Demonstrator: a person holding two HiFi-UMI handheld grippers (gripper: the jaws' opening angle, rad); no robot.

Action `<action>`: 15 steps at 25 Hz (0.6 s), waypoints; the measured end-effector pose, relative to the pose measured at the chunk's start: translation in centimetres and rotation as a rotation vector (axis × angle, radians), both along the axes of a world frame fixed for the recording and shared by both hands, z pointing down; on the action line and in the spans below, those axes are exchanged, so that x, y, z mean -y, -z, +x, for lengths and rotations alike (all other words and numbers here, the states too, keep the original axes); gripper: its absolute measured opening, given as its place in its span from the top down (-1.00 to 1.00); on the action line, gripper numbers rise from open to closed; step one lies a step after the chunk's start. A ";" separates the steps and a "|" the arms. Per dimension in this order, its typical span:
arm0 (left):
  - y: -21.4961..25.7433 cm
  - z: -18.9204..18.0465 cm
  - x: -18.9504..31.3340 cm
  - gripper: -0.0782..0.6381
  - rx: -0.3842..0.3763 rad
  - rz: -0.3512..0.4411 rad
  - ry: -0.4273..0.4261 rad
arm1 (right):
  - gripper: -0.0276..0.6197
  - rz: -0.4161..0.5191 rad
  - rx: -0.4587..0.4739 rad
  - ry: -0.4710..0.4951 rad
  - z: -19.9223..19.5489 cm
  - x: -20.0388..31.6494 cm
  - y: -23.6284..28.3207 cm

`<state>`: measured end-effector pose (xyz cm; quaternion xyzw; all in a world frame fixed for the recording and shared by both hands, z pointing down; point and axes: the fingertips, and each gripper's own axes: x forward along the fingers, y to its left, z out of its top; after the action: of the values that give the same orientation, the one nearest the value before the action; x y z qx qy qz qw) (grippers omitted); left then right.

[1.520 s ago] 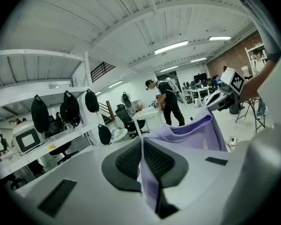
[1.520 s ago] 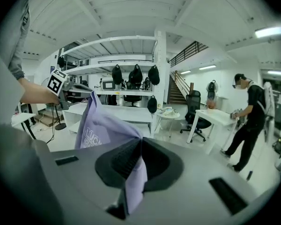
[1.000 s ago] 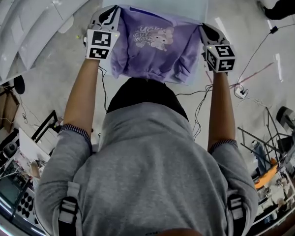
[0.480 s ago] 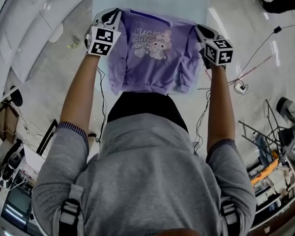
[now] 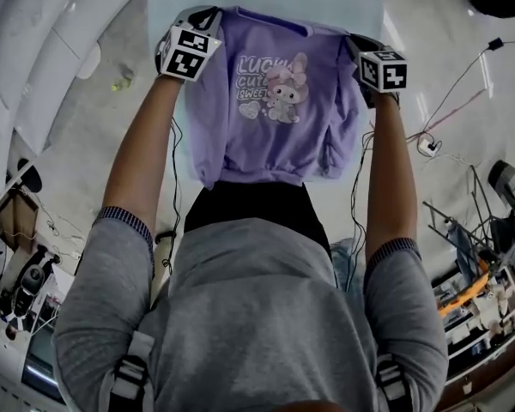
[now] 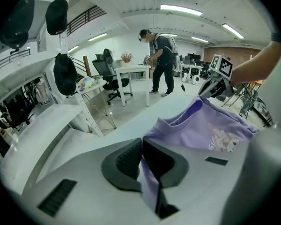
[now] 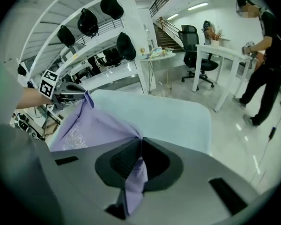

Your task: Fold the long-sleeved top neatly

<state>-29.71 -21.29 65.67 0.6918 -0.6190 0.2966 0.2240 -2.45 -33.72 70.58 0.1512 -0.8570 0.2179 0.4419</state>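
Closest in, the left gripper (image 6: pixel 141 159) has its jaws closed tight on a pinch of lilac cloth, with a strip of it trailing out below the pads. The right gripper (image 7: pixel 139 161) is clamped the same way on its own fold of the same cloth. What they hold is the long-sleeved top (image 5: pixel 279 101), taken at its two shoulders and stretched between the jaws. The collar runs straight from one pair to the other, and the cartoon print faces the person. From the jaws the body of the top hangs down to the hem, loose and in the air as far as I can see. A sleeve seems to droop along the edge below the right jaws, though I can't make out the other one. Beyond the jaws and below them lies the pale blue table (image 5: pixel 352 3), and no part of the top is spread flat on it. By my reckoning the folding proper hasn't begun: the top is only picked up and squared. Laying it down, turning the sleeves in and folding the body are all left to do.
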 end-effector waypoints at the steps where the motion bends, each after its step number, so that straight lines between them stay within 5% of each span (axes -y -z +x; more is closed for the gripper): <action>1: -0.7 -0.2 0.5 0.70 -0.009 -0.019 -0.001 | 0.82 0.001 -0.021 -0.005 -0.2 0.5 -0.6; 4: -2.8 -0.6 1.4 0.70 -0.045 -0.071 0.009 | 0.77 0.014 -0.077 -0.021 -0.4 1.9 -2.3; 8: -4.4 -1.2 1.9 0.67 -0.124 -0.120 0.067 | 0.35 0.057 -0.146 -0.053 -0.4 3.6 -2.6; 15: -4.4 -3.3 0.9 0.09 -0.213 -0.141 0.167 | -0.16 0.003 -0.161 -0.067 0.0 4.4 -2.5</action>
<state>-33.00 -22.17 70.04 0.6482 -0.6246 0.2446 0.3605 -2.40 -38.08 73.08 0.1976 -0.8135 0.2183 0.5015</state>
